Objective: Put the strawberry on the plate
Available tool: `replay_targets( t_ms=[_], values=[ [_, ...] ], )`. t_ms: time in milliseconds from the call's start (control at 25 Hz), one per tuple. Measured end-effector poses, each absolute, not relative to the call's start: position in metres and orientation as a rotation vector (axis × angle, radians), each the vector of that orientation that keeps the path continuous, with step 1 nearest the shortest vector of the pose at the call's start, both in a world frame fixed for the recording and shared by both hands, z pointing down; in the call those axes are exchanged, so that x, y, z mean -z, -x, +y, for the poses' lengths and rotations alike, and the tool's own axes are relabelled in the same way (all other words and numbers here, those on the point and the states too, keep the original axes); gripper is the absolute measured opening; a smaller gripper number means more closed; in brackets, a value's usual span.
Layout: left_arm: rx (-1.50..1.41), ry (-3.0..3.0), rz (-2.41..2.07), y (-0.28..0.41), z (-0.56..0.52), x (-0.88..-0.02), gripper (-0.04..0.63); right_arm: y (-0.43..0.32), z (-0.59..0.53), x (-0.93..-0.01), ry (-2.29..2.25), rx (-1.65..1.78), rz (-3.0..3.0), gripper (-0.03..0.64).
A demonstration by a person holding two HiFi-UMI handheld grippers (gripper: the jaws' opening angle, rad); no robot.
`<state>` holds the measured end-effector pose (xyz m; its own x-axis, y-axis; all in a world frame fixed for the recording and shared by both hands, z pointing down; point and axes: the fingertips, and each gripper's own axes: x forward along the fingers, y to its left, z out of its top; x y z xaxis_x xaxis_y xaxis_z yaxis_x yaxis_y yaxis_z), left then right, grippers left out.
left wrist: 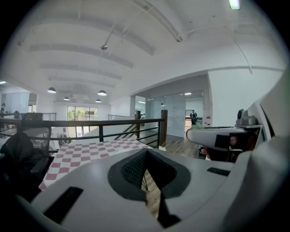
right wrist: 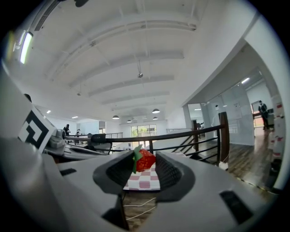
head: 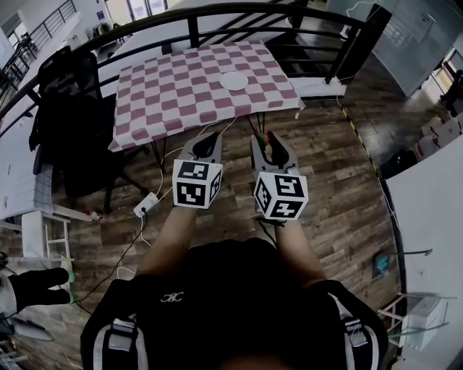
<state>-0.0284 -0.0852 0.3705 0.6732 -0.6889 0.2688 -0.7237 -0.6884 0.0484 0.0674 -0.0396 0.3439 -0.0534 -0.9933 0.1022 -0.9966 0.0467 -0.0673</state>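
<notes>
A red strawberry with green leaves sits clamped between the tips of my right gripper, which is shut on it. In the head view the right gripper hangs over the wooden floor, short of the table, with the strawberry at its tip. Beside it my left gripper is held level, its jaws touching at the tips in the left gripper view with nothing between them. The white plate lies on the far right part of the checkered table.
A black railing curves behind the table. A black office chair stands left of it. White cables and a power strip lie on the floor under the table's near edge. A white counter runs along the right.
</notes>
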Motion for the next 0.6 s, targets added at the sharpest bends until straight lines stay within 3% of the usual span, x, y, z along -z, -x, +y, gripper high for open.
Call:
replay_targets(
  t_ms=[600],
  values=[
    [-0.399, -2.674, -1.206, -0.037, -0.232, -0.395, -0.002, -0.137, -0.197, -0.368, -2.059, -0.247, -2.304, 0.156]
  ],
)
